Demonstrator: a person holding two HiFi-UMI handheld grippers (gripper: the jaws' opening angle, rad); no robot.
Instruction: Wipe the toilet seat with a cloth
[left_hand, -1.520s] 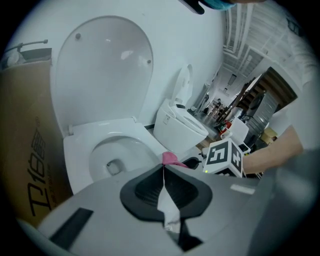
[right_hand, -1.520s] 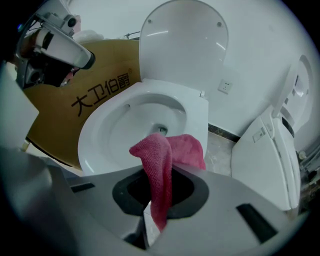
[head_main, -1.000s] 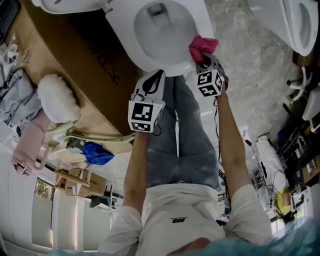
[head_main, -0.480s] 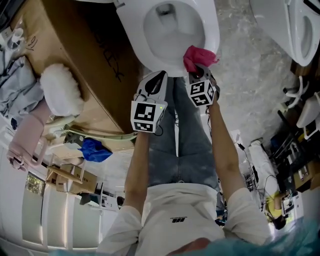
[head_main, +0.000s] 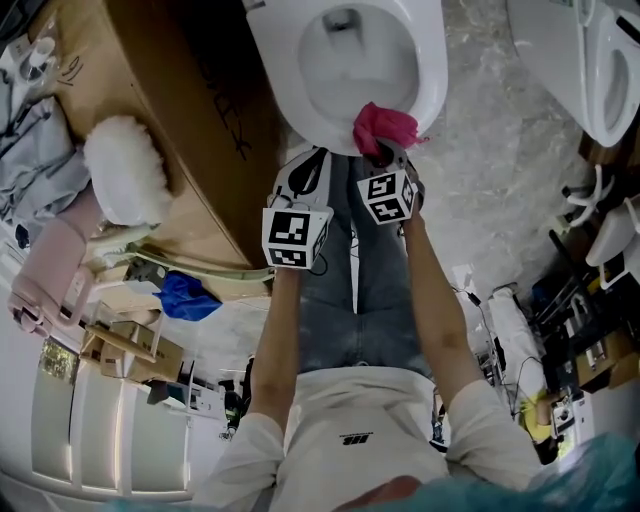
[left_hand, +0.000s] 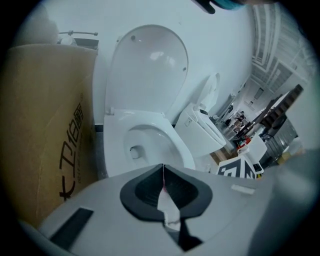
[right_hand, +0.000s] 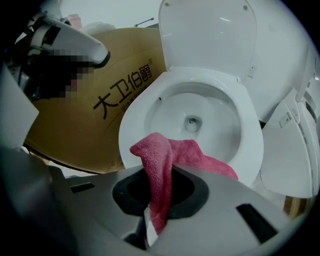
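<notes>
A white toilet with its lid up shows its seat (head_main: 432, 70) at the top of the head view. My right gripper (head_main: 383, 158) is shut on a pink cloth (head_main: 381, 125), which lies on the near rim of the seat (right_hand: 252, 140). In the right gripper view the pink cloth (right_hand: 162, 167) hangs out of the jaws over the seat's front. My left gripper (head_main: 306, 165) is shut with nothing in it, just short of the seat's near edge (left_hand: 182, 150), left of the right gripper.
A big cardboard box (head_main: 175, 120) stands against the toilet's left side. A second toilet (head_main: 590, 60) is at the right, on a marbled floor (head_main: 490, 170). Clutter, a fluffy white thing (head_main: 120, 170) and a blue bag (head_main: 190, 298) lie at the left.
My right gripper has slid the pink cloth leftwards along the seat's near rim, from its right corner toward the front middle. The left gripper has hardly moved.
</notes>
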